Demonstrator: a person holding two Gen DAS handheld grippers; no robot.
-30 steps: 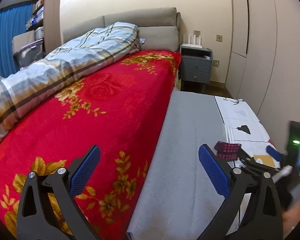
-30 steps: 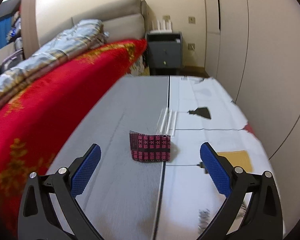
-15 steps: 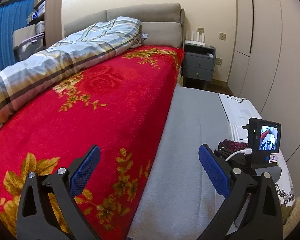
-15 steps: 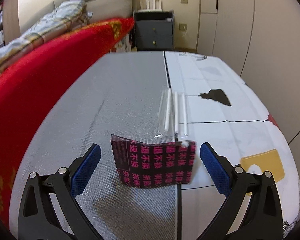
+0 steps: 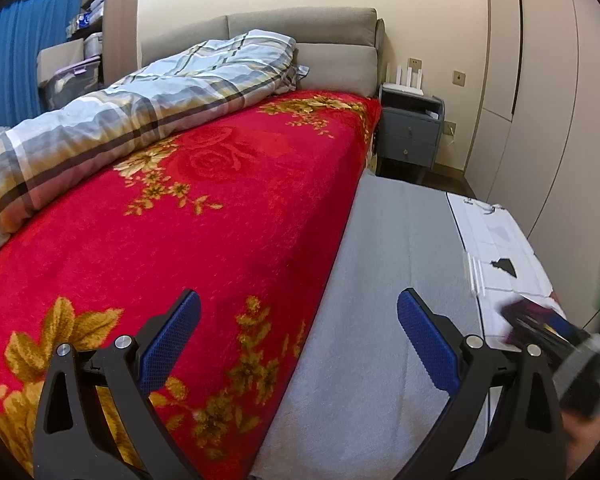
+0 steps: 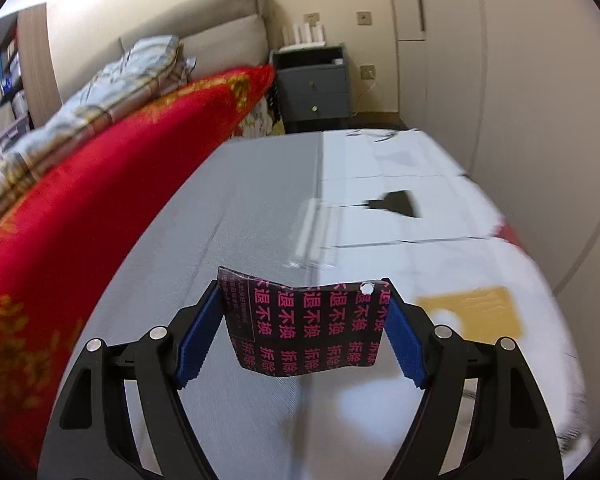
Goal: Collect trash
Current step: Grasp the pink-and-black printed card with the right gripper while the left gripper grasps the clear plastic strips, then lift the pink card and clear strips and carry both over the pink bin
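- Closing in from both sides, the right gripper has its blue pads against the two edges of a black wrapper printed with pink characters — the sheet bows slightly between them and stands lifted off the grey mat.
- A small white punched hole sits at the wrapper's top right corner, close to the right pad.
- Just beyond the wrapper, a clear packet of white sticks lies along the seam where the grey mat meets a white patterned sheet; it is blurred.
- Further right on that white sheet are a black shape and a yellow patch.
- The left gripper hangs with its jaws spread wide and nothing between them, over the edge where the red floral blanket meets the mat.
- A plaid quilt lies along the far left of the bed — behind it, a grey headboard.
- A dark grey nightstand stands at the far end beside the bed.
- In the left wrist view the right gripper appears only as a blur at the right edge.
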